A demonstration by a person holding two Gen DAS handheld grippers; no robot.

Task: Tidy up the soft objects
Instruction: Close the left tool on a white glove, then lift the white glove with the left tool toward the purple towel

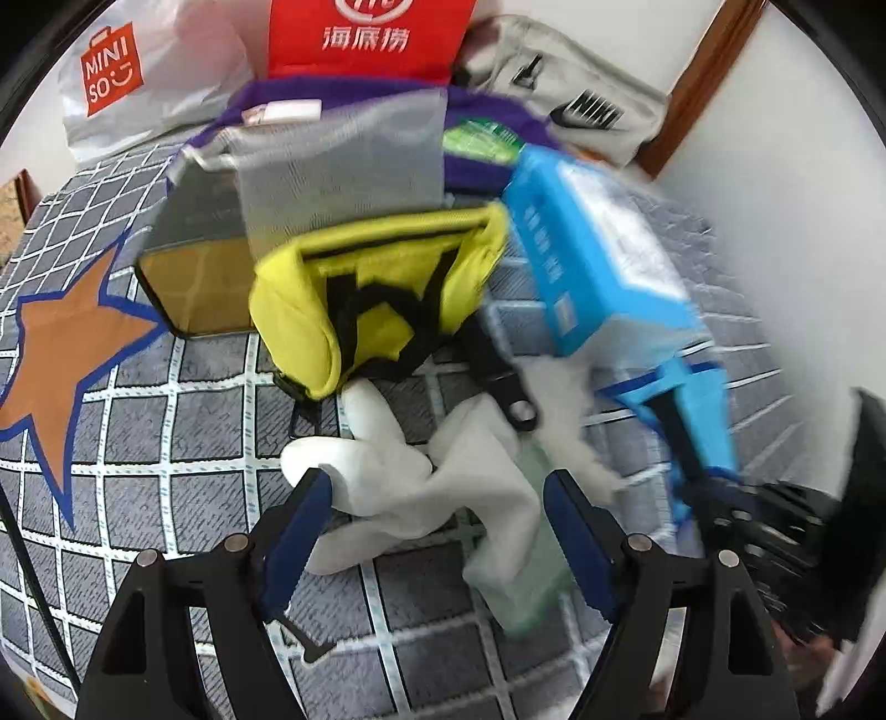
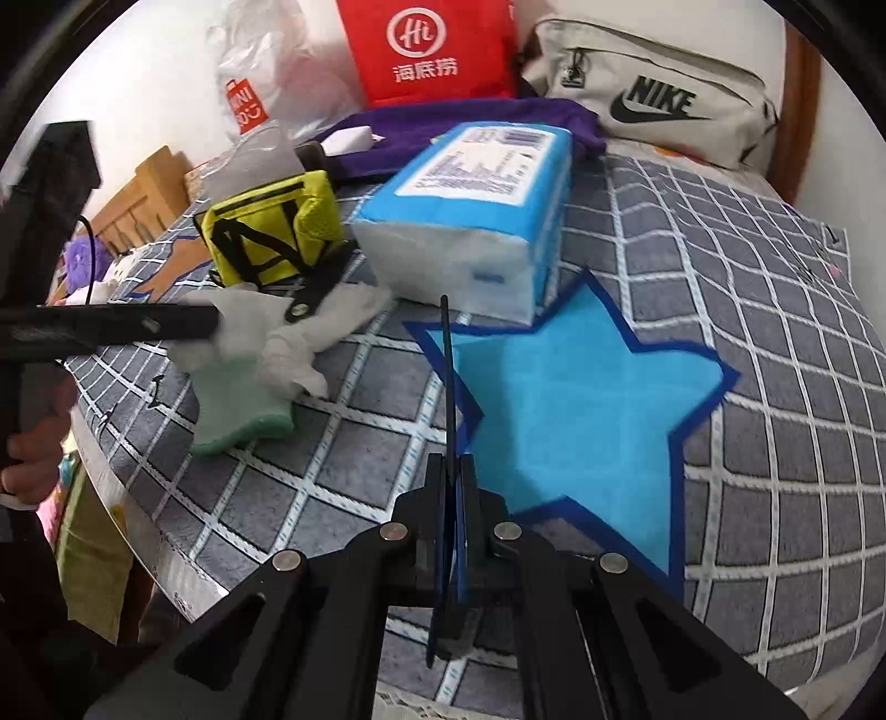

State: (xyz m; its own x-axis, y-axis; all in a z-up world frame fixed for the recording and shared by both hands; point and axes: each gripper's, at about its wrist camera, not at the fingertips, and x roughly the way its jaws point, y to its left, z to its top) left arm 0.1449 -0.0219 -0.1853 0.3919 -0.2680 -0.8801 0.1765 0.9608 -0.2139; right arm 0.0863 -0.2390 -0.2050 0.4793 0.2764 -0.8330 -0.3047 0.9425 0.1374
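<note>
My left gripper [image 1: 437,487] points down at a crumpled white cloth [image 1: 443,487] on the grey checked bedsheet [image 1: 166,471]. Its jaws stand wide, one on each side of the cloth, and I see no squeeze on it. A pale green cloth [image 1: 526,581] lies partly under the white one. In the right wrist view the left gripper [image 2: 205,321] hovers over the same white cloth [image 2: 310,327] and green cloth [image 2: 243,410]. My right gripper [image 2: 446,310] is shut and empty above a blue star print [image 2: 581,399]. Behind the cloths are a yellow pouch [image 2: 271,232] and a blue tissue pack [image 2: 476,221].
A purple cloth [image 2: 470,122], grey mesh bag [image 1: 338,171], red bag [image 2: 432,50], Miniso plastic bag [image 1: 111,72] and grey Nike bag [image 2: 653,94] crowd the far side. A tin box [image 1: 188,266] sits beside the pouch. The bed edge [image 2: 138,526] drops off left.
</note>
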